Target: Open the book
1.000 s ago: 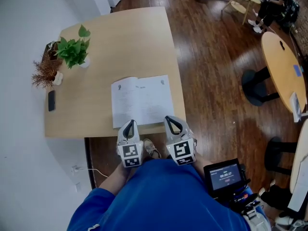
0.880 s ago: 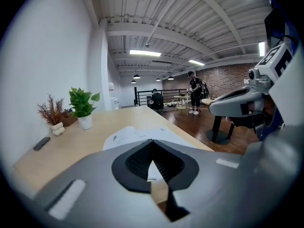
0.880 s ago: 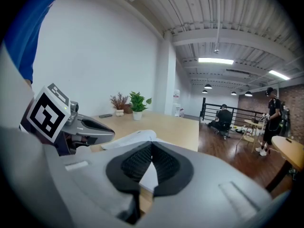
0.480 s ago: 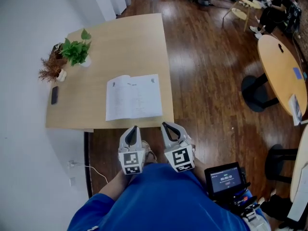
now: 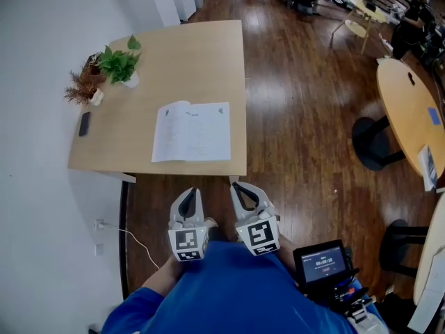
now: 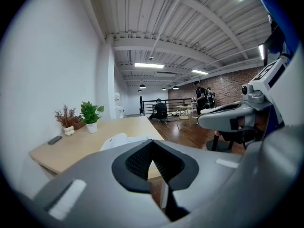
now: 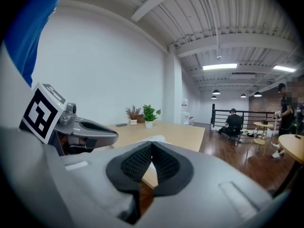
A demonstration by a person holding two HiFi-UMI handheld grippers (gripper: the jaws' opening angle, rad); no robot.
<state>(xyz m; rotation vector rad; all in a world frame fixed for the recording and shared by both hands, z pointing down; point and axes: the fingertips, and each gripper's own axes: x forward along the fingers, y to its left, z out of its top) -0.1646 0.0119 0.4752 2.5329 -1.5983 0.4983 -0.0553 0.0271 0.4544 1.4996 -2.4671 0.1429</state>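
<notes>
The book (image 5: 191, 132) lies open and flat, white pages up, near the front edge of the light wooden table (image 5: 181, 54). Both grippers are held off the table, in front of its near edge and close to the person's blue shirt. My left gripper (image 5: 188, 193) is shut with nothing in it, and my right gripper (image 5: 237, 187) beside it is shut and empty too. In the left gripper view the shut jaws (image 6: 152, 142) point toward the book (image 6: 116, 139). The right gripper view shows its pads meeting at the tip (image 7: 152, 144), with the book (image 7: 160, 138) just beyond.
A green potted plant (image 5: 119, 62), a dried plant (image 5: 82, 88) and a dark phone (image 5: 84, 123) sit along the table's left side by the white wall. A round table (image 5: 410, 110) stands to the right. A screen device (image 5: 322, 264) hangs at the person's right hip.
Both shut grippers have drawn back from the table's front edge toward the person. The book has stayed open where it lay, and the head view has backed away from the table.
</notes>
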